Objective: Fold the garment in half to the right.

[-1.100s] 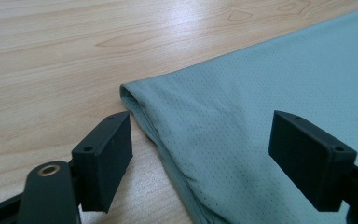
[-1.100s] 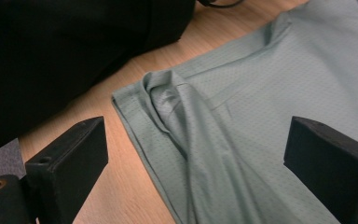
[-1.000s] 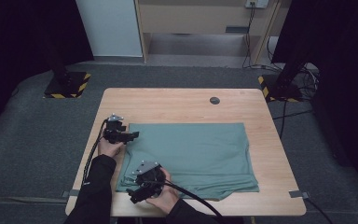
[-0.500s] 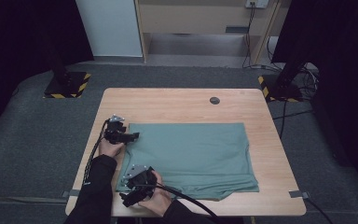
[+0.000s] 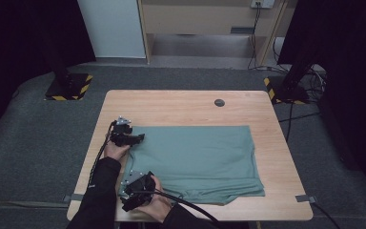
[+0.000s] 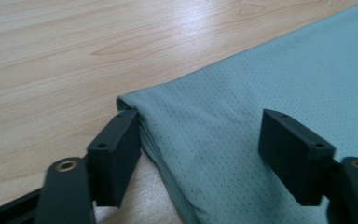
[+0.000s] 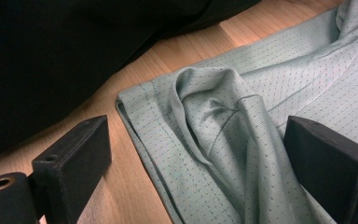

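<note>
A folded green mesh shirt lies flat on the wooden table. My left gripper is at the shirt's far left corner. In the left gripper view it stands open, its jaws either side of the folded corner of the shirt. My right gripper is at the shirt's near left corner. In the right gripper view it is open, jaws wide around a bunched fold of fabric; a dark sleeve lies behind.
A small dark round disc is set in the table near its far edge. Two stands with yellow-black striped bases flank the table on the grey floor. Cables trail from both grippers toward the near edge.
My right gripper has moved left along the near edge to the shirt's near left corner. The left gripper has stayed at the far left corner.
</note>
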### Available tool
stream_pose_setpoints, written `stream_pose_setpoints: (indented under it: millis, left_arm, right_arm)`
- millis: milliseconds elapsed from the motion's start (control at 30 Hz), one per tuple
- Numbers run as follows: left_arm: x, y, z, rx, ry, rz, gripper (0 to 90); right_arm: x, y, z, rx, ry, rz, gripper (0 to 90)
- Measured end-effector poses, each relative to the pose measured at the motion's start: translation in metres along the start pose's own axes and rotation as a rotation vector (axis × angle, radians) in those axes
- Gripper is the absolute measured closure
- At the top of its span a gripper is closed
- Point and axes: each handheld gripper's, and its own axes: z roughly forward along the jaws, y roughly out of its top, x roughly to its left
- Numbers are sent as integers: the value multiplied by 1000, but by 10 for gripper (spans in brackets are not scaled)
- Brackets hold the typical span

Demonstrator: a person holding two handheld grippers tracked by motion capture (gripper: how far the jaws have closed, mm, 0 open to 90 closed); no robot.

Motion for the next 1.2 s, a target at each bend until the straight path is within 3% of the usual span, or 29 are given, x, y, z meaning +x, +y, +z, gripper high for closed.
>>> stream_pose_setpoints:
  millis: [133,433,567,700,900,1200]
  left_arm:
    - [-2,0,-1,3,26,2,424]
    - [-8,0,-3,6,53,-42,678]
    - [-11,1,-4,14,65,-86,768]
    - [-12,2,-4,23,61,-113,827]
    - [-16,7,-8,13,42,-104,847]
    - [-11,25,-42,-23,64,-90,848]
  right_arm:
    - [-1,-1,-2,-12,-22,19,197]
    - [-6,-4,-8,-53,-93,60,577]
    - [-6,-6,-9,-65,-134,48,744]
    - [-9,-7,-10,-69,-135,51,785]
    - [-23,-11,-20,-85,-69,103,802]
    - [-23,-1,-43,-151,14,133,803]
